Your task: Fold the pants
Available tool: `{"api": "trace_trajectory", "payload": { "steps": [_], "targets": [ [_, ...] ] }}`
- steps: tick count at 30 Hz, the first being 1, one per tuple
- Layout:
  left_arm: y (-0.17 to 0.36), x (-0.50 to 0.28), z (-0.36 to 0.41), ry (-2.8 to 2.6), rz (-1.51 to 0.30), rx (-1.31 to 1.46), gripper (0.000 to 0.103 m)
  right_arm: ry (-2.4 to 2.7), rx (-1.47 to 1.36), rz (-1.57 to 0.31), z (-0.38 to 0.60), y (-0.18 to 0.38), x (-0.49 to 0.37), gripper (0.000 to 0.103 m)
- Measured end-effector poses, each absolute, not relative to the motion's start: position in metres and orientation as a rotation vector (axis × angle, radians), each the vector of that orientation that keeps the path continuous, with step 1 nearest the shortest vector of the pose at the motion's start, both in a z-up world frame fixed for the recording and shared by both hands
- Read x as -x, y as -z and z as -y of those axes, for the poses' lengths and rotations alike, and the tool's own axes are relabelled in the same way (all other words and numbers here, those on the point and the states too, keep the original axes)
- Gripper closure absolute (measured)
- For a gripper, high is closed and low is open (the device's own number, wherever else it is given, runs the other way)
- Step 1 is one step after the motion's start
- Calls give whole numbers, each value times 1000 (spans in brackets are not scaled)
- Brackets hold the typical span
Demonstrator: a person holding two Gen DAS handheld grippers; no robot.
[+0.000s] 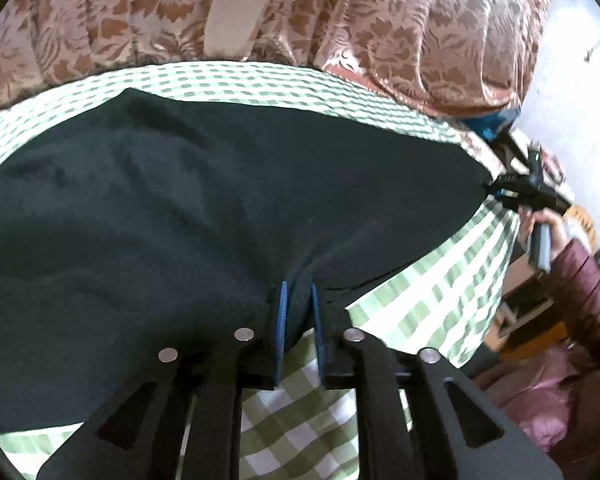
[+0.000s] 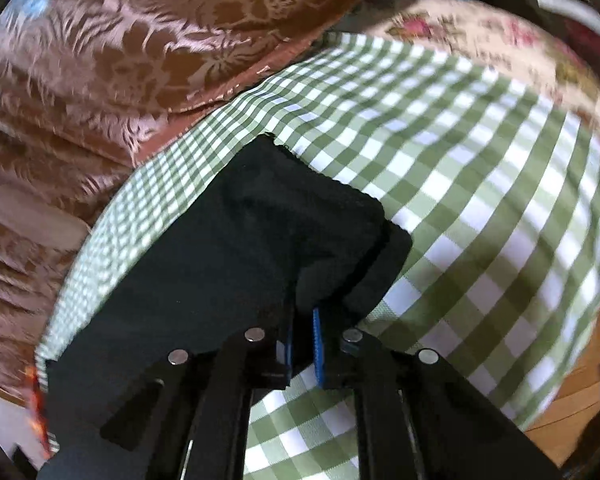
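In the left wrist view, the left gripper [image 1: 298, 308] is pinching a fold of the black pants [image 1: 203, 216] between its blue pads, low in the centre; the pants are lying across the green checked cloth [image 1: 432, 300]. At the right edge, the right gripper [image 1: 496, 190] is clamping the pants' far end.

In the right wrist view, the right gripper [image 2: 302, 330] is gripping bunched pants [image 2: 227, 248] nearly closed, bottom centre, over the cloth [image 2: 480, 200]

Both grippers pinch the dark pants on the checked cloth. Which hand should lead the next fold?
Probably right: the right gripper pinches the pants at their free end corner, while the left gripper holds mid-edge.
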State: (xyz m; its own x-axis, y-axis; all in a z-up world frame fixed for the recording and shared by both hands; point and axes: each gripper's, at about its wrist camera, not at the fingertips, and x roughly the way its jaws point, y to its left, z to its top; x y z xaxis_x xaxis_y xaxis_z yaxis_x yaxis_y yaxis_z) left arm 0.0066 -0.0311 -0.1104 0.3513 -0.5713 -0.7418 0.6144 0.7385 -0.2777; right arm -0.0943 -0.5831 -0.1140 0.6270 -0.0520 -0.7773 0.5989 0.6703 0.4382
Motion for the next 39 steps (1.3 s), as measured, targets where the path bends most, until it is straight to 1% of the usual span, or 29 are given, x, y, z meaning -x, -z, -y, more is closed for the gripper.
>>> {"api": "trace_trajectory", "payload": {
  "steps": [1,2,3,4,6,8,11,18,29,33,39],
  "targets": [
    [108,-7,28,763,-935,-32,85,432,-714,-823,579,109,94,83],
    [103,-8,23,754,-926,-5,80,479,-640,-822,571,99,96,60],
    [100,-8,19,746,-916,10,80,512,-605,-798,567,91,101,48],
    [97,-8,16,733,-905,24,80,535,-571,-784,563,85,104,40],
    [91,-10,6,702,-883,53,80,574,-476,-774,550,72,108,40],
    [88,-13,-5,660,-866,81,80,576,-399,-766,534,61,109,35],
    [90,-18,-16,607,-863,107,80,530,-308,-751,504,48,101,31],
    [93,-18,-37,537,-855,158,80,289,-109,-725,395,25,54,30],
    [94,-16,-88,410,-845,240,80,22,97,-693,262,18,-4,29],
    [95,-14,-105,371,-842,261,80,6,138,-687,242,18,-11,29],
    [96,-17,-107,364,-847,262,80,41,163,-674,244,15,-6,28]
  ]
}}
